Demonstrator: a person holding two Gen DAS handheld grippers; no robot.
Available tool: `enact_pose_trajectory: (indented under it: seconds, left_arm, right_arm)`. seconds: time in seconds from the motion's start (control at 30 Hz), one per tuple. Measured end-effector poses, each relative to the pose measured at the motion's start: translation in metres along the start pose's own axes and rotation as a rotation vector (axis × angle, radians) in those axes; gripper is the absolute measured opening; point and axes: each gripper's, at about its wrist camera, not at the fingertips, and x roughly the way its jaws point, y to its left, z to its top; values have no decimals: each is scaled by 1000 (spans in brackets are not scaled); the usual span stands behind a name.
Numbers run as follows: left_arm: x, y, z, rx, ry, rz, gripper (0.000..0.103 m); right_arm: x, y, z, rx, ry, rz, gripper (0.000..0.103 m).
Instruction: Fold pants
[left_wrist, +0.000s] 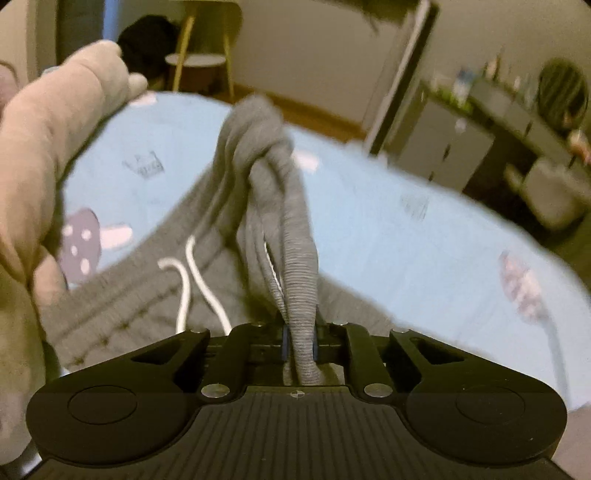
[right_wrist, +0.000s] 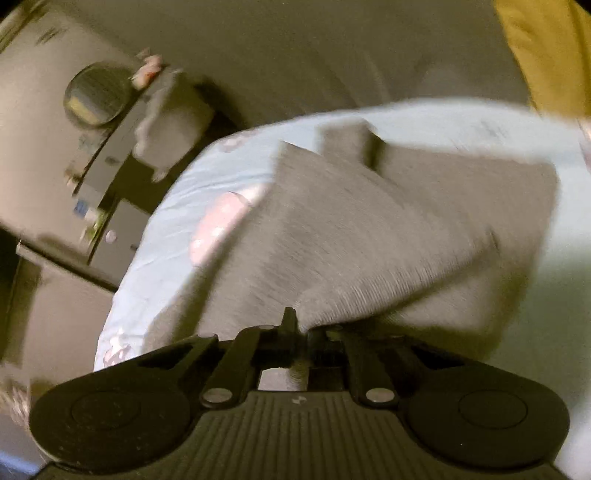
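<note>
Grey sweatpants (left_wrist: 236, 206) with a white drawstring (left_wrist: 192, 273) lie on a light blue bed sheet (left_wrist: 406, 229). My left gripper (left_wrist: 299, 343) is shut on a bunched ribbed edge of the pants, which rises in a twisted fold away from the fingers. In the right wrist view my right gripper (right_wrist: 301, 332) is shut on another edge of the same pants (right_wrist: 369, 229), whose cloth spreads out flat over the sheet (right_wrist: 207, 177) beyond it. Both views are motion-blurred.
A pale sleeve or stuffed cloth (left_wrist: 48, 147) fills the left of the left wrist view. A stool (left_wrist: 199, 62) and a cluttered desk (left_wrist: 498, 110) stand beyond the bed. The desk and cabinet (right_wrist: 92, 147) show left of the bed in the right wrist view; yellow cloth (right_wrist: 546, 55) is top right.
</note>
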Motion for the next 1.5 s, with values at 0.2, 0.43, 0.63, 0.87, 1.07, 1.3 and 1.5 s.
enact_pose_trajectory:
  seconds: [0.2, 0.43, 0.63, 0.87, 1.07, 1.3, 1.5]
  left_arm:
    - [-72, 36, 3, -65, -91, -142, 14]
    - [-26, 42, -66, 252, 127, 255, 37]
    - [-61, 26, -66, 274, 18, 338, 58]
    - [-80, -4, -54, 250, -77, 196, 74]
    - [-56, -62, -94, 260, 29, 32, 75]
    - [-25, -136, -160, 403, 56, -112, 78]
    - [-4, -154, -197, 546, 56, -107, 90]
  right_arm:
    - [-72, 13, 38, -19, -201, 271, 5]
    - [-45, -57, 6, -133, -18, 16, 16]
    - [-36, -91, -13, 8, 18, -22, 33]
    - [-25, -72, -3, 21, -12, -38, 28]
    - [-42, -17, 0, -187, -112, -59, 6]
    - [-59, -33, -1, -293, -86, -223, 45]
    - [-73, -80, 1, -198, -119, -332, 53]
